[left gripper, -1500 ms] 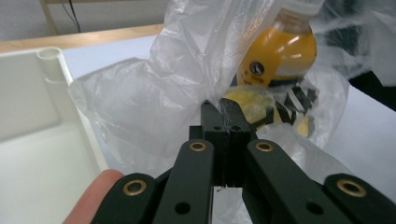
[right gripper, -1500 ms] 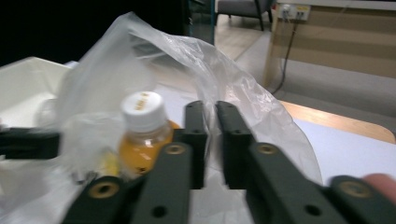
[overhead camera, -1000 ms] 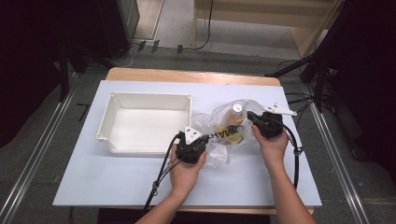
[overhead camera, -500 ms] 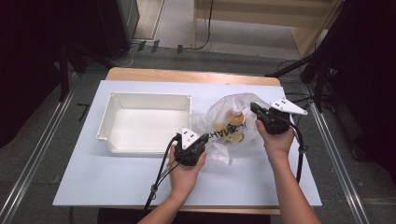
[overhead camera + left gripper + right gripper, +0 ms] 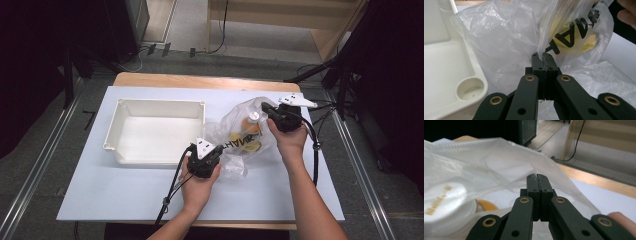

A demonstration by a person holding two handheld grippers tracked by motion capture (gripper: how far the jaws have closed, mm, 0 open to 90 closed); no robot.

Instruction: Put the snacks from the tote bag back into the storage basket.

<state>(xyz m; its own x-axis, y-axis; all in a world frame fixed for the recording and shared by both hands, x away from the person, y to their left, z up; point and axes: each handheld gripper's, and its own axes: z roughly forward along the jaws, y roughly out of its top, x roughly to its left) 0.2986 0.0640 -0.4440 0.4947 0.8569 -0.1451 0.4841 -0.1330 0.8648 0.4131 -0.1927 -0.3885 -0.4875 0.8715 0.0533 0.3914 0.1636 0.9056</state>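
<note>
- Clear plastic bag (image 5: 240, 131) with black lettering is lying on the white worktop (image 5: 100, 195), just right of the cream tray (image 5: 156, 108), and both claws are pinching its film.
- Left claw (image 5: 218, 148) is pressing its jaws together on the bag's near edge; in the left gripper view the film (image 5: 541, 53) is caught right at the jaw tips, beside the tray's corner (image 5: 471, 87).
- Right claw (image 5: 265, 107) is pinching the bag's far, upper edge, its jaws closed with film (image 5: 499, 165) stretched in front of them.
- Judging by this, the step in hand is pulling the bag's mouth apart, to get at what is inside.
- Next move is calling for a steady, opposed pull: one edge staying low, the other going up and away, gently enough that the thin film is not tearing or slipping out.
- Count: one bag, one tray, two claws.
- Inside the bag I am seeing one white-capped bottle (image 5: 251, 121) and one yellow rounded thing (image 5: 574, 40); whether more is hiding behind the crumpled film I cannot tell.
</note>
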